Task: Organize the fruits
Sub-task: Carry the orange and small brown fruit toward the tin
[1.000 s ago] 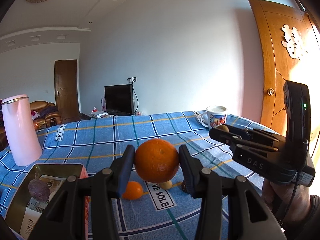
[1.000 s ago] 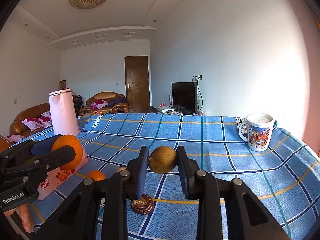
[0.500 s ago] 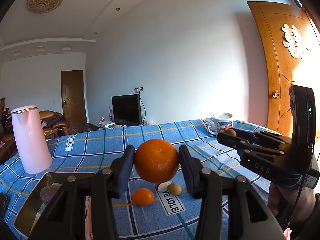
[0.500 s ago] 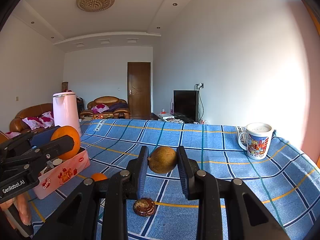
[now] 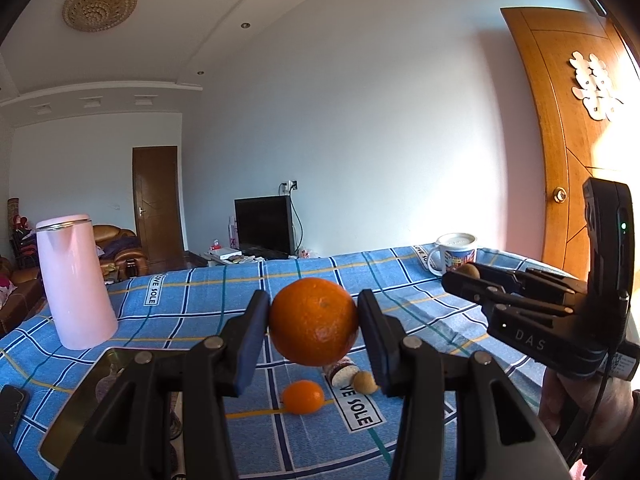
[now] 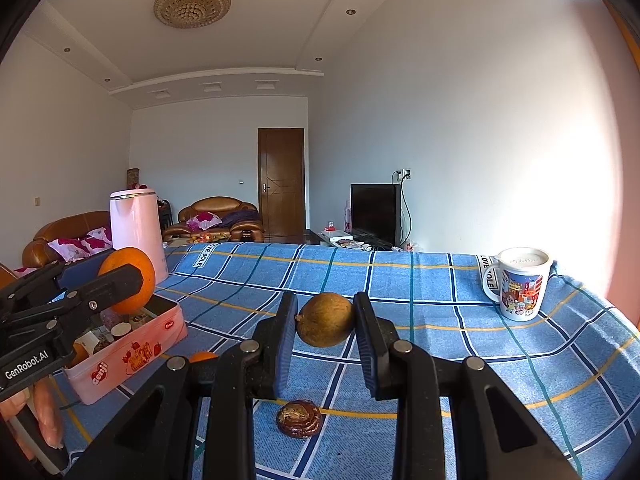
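My left gripper (image 5: 313,330) is shut on a large orange (image 5: 313,320), held in the air above the blue checked cloth (image 5: 200,304). In the right wrist view that orange (image 6: 134,276) hangs over the open pink tin box (image 6: 128,356). My right gripper (image 6: 325,322) is shut on a round brown fruit (image 6: 326,319), also lifted off the cloth. It shows at the right of the left wrist view, and only the top of the brown fruit (image 5: 469,270) peeks out there. A small orange (image 5: 303,396) and a small brown fruit (image 5: 365,382) lie on the cloth.
A tall pink kettle (image 5: 76,284) stands at the back left, behind the tin box (image 5: 80,392). A printed mug (image 6: 520,284) sits at the far right edge. A dark wrinkled piece (image 6: 300,418) lies under my right gripper. A phone (image 5: 12,404) lies at the left.
My left gripper has tipped upward with the orange, so the table and box sit lower in its view. The right gripper keeps still with the brown fruit.
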